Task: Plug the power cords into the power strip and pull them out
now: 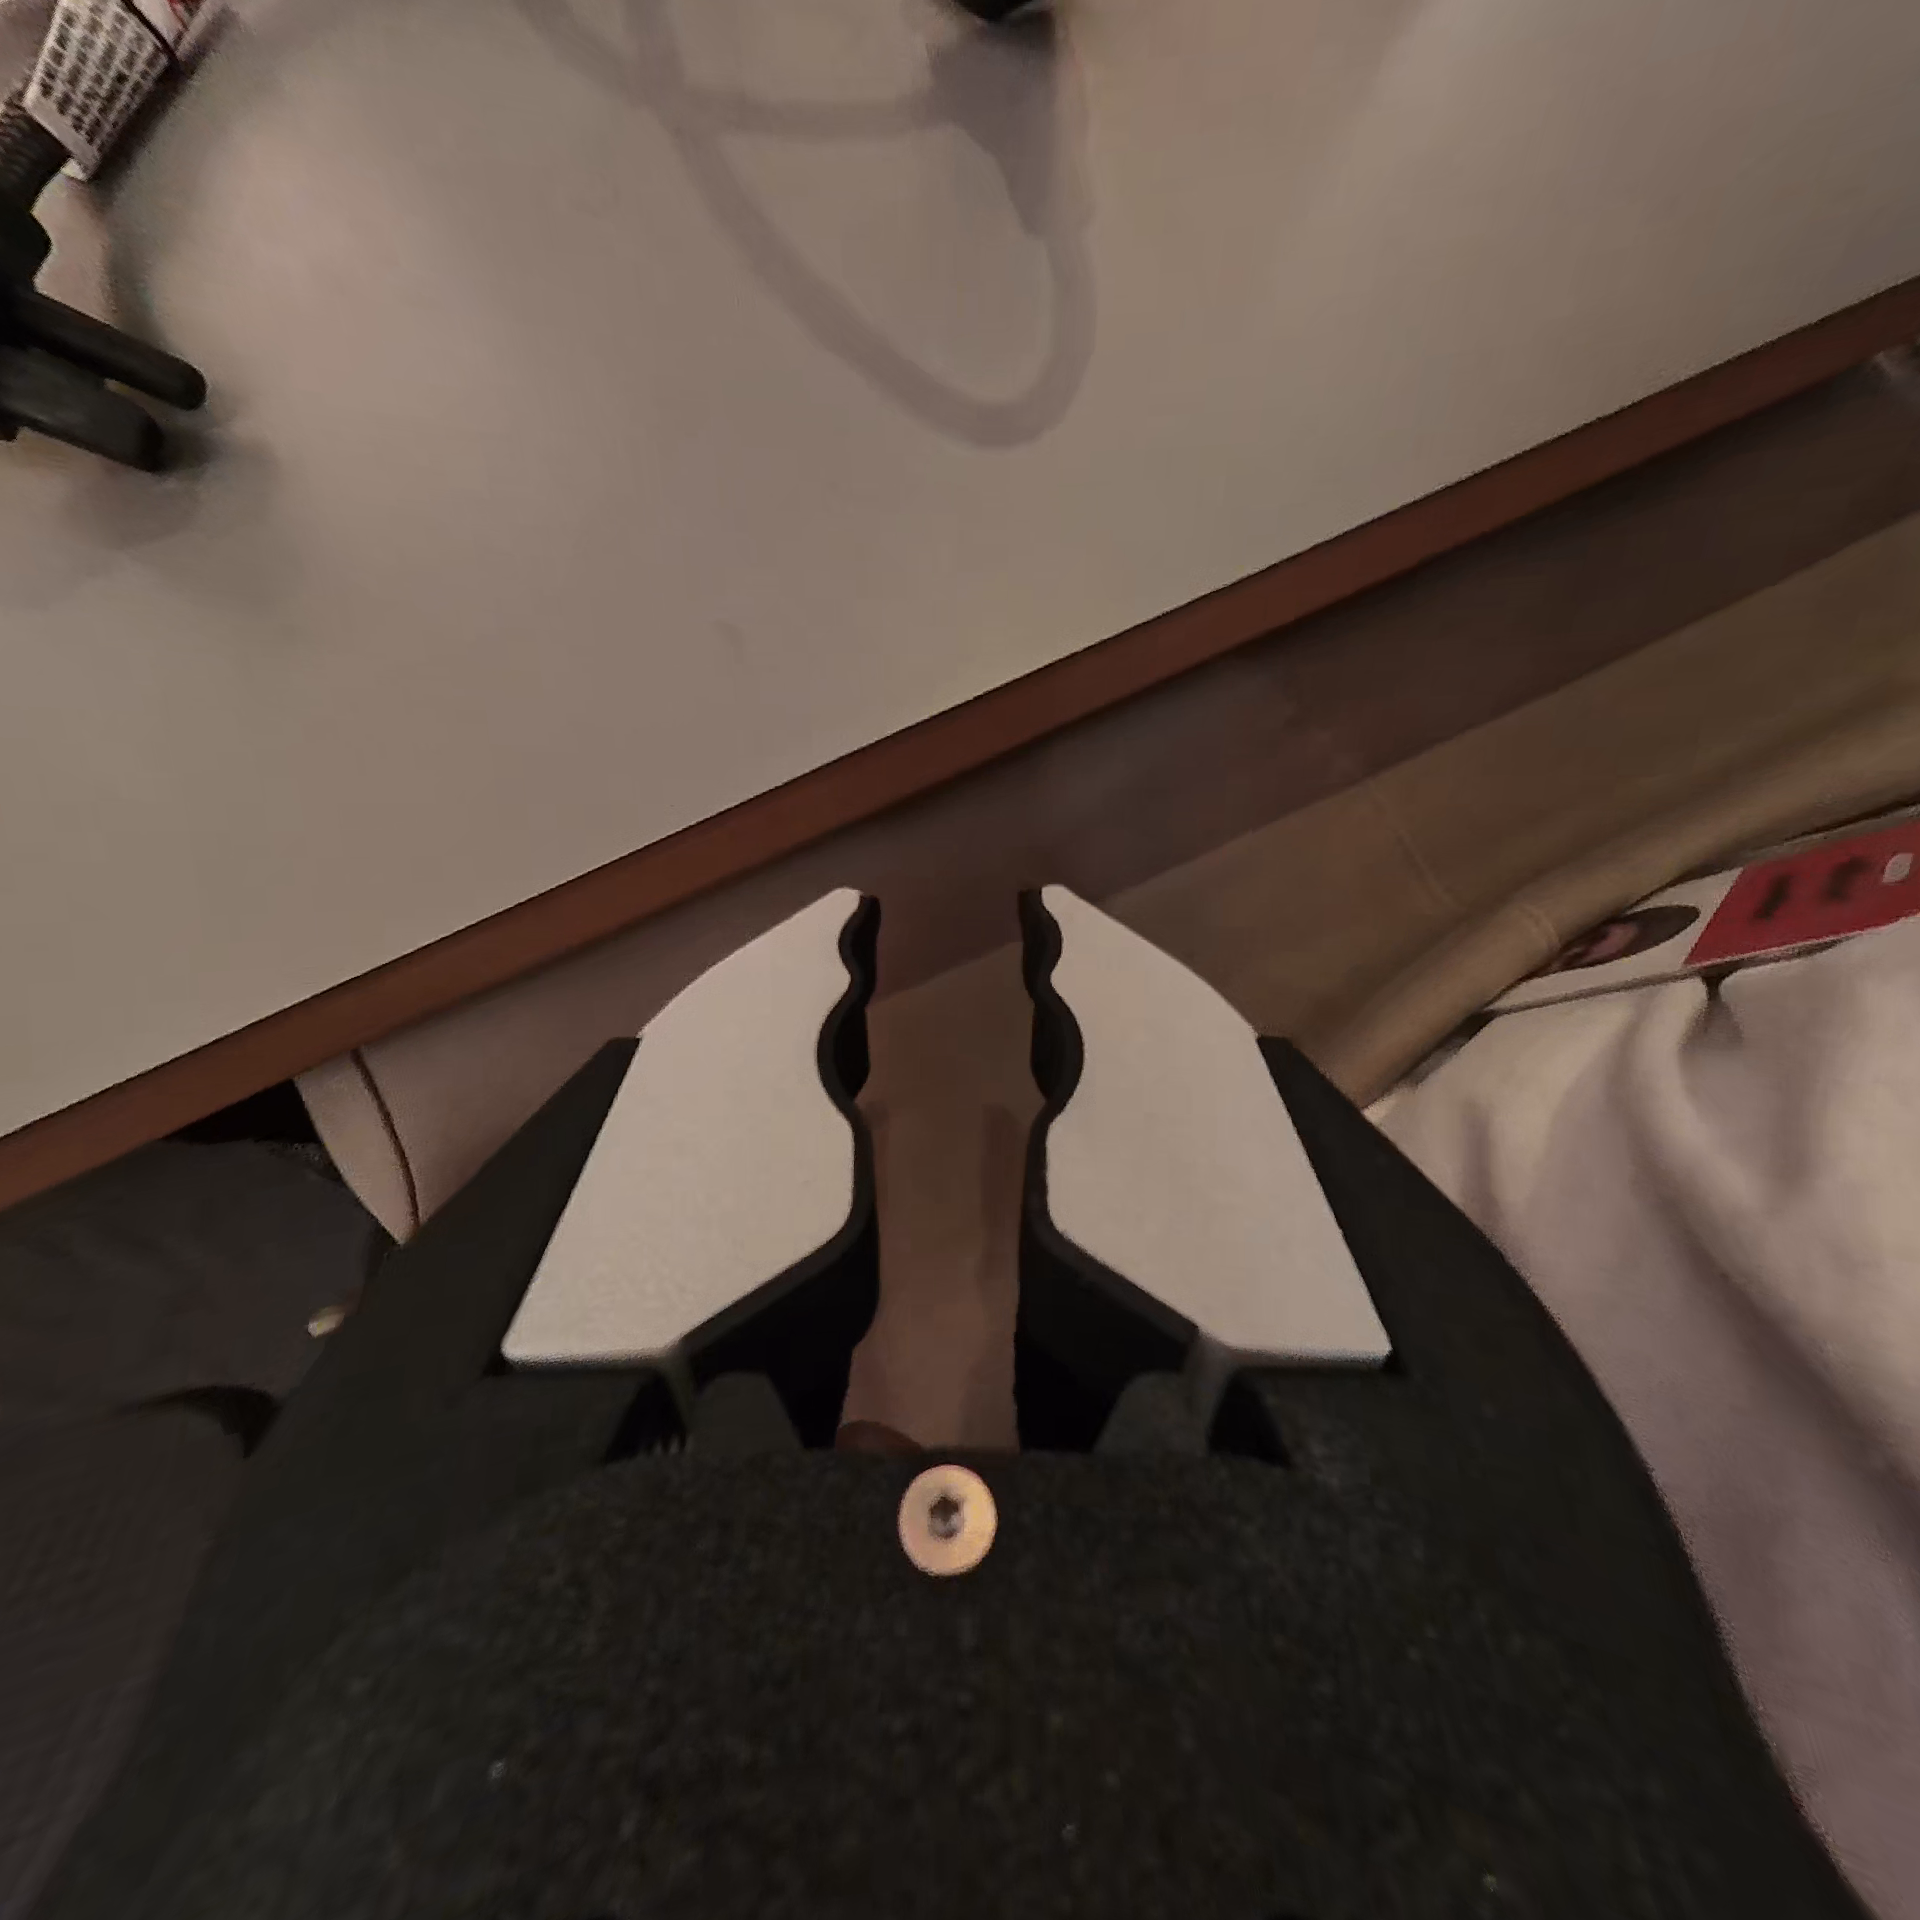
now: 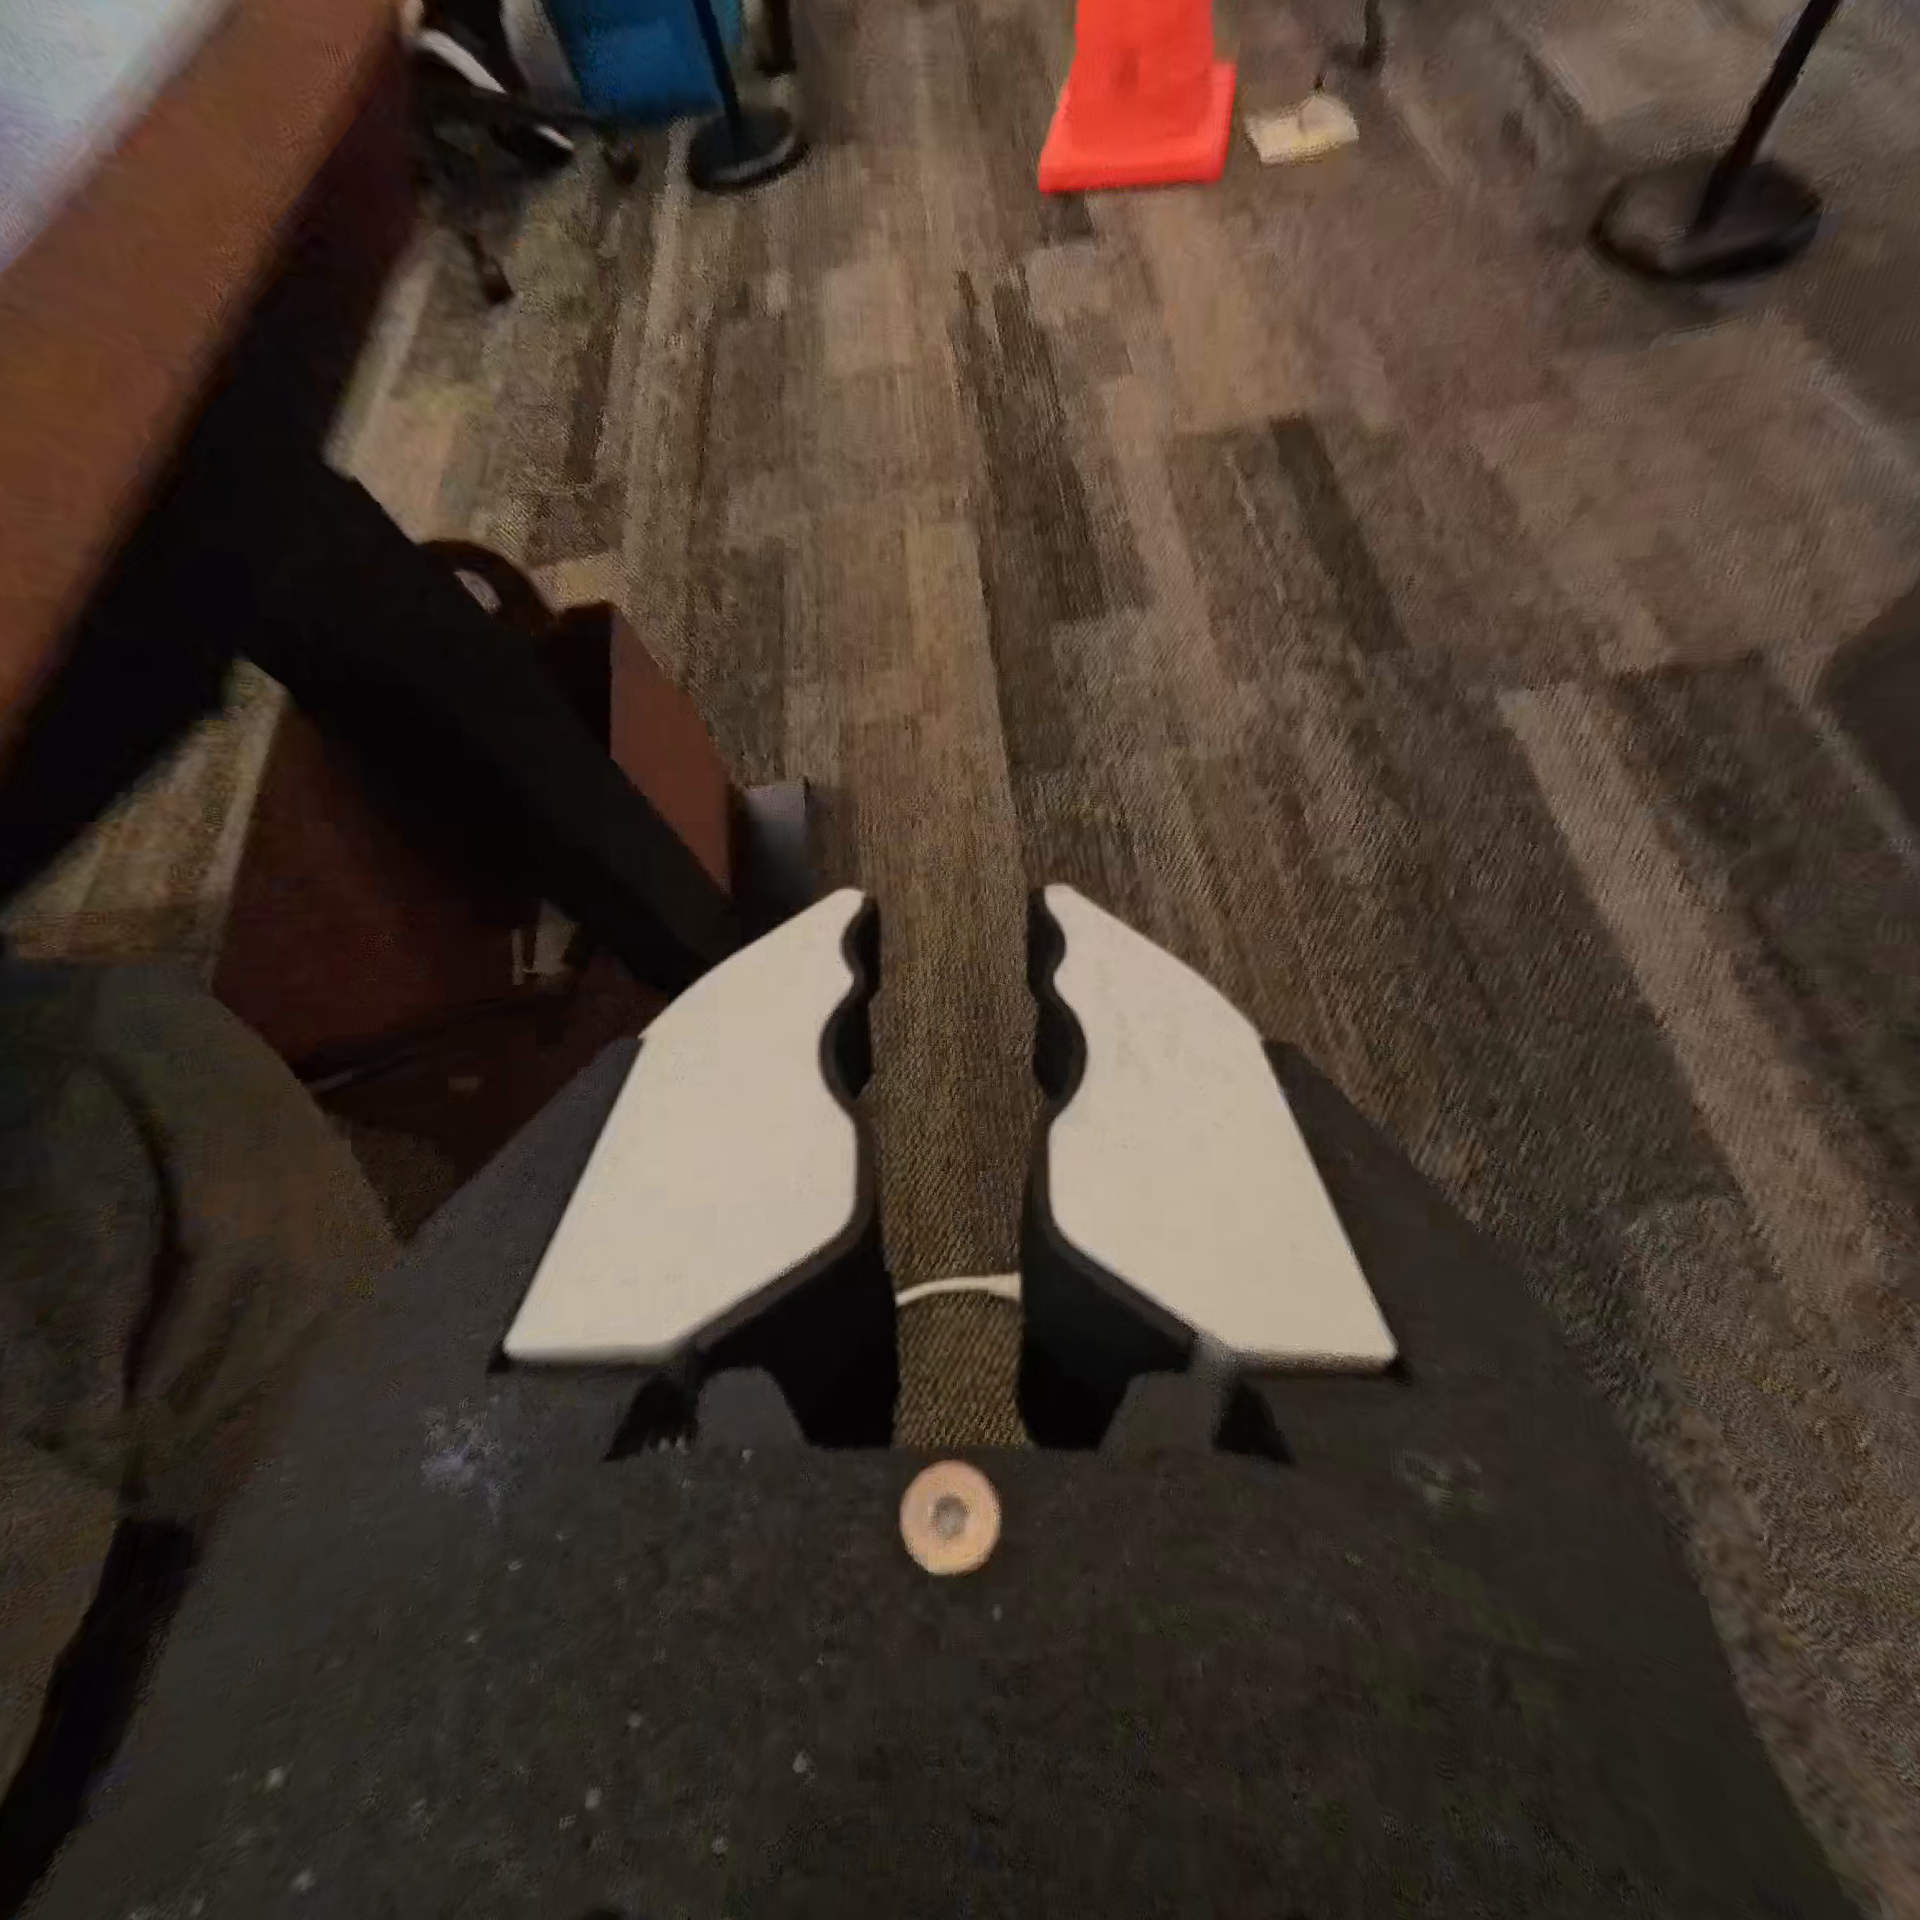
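Left tongs (image 1: 949,904) narrowly parted, empty, at table (image 1: 520,623) edge, right tongs (image 2: 951,904) likewise over carpet (image 2: 1351,623).

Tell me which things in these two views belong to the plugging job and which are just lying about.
For the job:
- black plug on the table
- its tagged cord
- pale cord loop
- left gripper, open, empty
- right gripper, open, empty

Lying about:
- orange cone
- blue bin
- black stand base
- carpet

No power strip shows.
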A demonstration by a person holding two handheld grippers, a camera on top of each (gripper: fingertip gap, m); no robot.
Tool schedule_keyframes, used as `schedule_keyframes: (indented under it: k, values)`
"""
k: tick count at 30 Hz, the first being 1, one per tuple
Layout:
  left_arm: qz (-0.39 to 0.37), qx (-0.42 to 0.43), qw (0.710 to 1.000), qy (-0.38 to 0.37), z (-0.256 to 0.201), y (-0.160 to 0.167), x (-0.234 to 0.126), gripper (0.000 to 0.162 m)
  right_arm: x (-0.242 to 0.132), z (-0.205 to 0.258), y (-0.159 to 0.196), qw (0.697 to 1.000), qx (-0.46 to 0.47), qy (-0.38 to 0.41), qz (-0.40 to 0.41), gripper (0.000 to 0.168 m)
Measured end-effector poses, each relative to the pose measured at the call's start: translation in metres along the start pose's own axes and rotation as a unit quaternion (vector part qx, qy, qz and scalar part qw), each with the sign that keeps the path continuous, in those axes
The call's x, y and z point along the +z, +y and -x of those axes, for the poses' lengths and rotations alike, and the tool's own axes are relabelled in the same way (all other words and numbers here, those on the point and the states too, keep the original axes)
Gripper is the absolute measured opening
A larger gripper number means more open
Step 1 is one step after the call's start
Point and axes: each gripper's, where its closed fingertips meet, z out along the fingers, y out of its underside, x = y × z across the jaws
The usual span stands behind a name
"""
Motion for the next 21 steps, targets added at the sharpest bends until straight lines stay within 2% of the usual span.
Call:
schedule_keyframes:
  k: [3, 6, 7, 8, 10, 12, 14, 15, 19, 21]
  values:
    - [0.023, 0.022, 0.999, -0.001, -0.001, 0.005, 0.004, 0.026, 0.061, -0.034, 0.138, 0.996, 0.088, 0.021, 0.025, 0.029]
    - [0.059, 0.030, 0.998, -0.011, -0.005, 0.015, 0.009, 0.026, 0.128, -0.011, 0.281, 0.987, 0.133, -0.047, 0.080, 0.043]
    - [0.073, 0.034, 0.997, -0.016, -0.007, 0.019, 0.010, 0.026, 0.145, -0.004, 0.324, 0.986, 0.105, -0.057, 0.113, 0.050]
    - [0.086, 0.040, 0.995, -0.023, -0.010, 0.021, 0.010, 0.026, 0.159, 0.003, 0.364, 0.985, 0.072, -0.057, 0.149, 0.064]
    - [0.104, 0.053, 0.992, -0.039, -0.017, 0.022, 0.009, 0.026, 0.181, 0.022, 0.427, 0.970, 0.073, -0.073, 0.219, 0.090]
    - [0.119, 0.053, 0.990, -0.048, -0.026, 0.021, 0.009, 0.026, 0.198, 0.037, 0.474, 0.955, 0.091, -0.068, 0.274, 0.091]
    - [0.133, 0.049, 0.989, -0.052, -0.036, 0.020, 0.010, 0.026, 0.212, 0.046, 0.506, 0.952, 0.079, -0.034, 0.294, 0.072]
    - [0.140, 0.051, 0.987, -0.057, -0.040, 0.020, 0.011, 0.026, 0.217, 0.056, 0.519, 0.950, 0.067, -0.030, 0.302, 0.069]
    - [0.150, 0.061, 0.984, -0.074, -0.049, 0.017, 0.010, 0.025, 0.220, 0.085, 0.576, 0.920, -0.060, 0.011, 0.388, 0.055]
    - [0.155, 0.058, 0.984, -0.073, -0.051, 0.017, 0.010, 0.025, 0.212, 0.086, 0.603, 0.893, -0.109, 0.050, 0.433, 0.033]
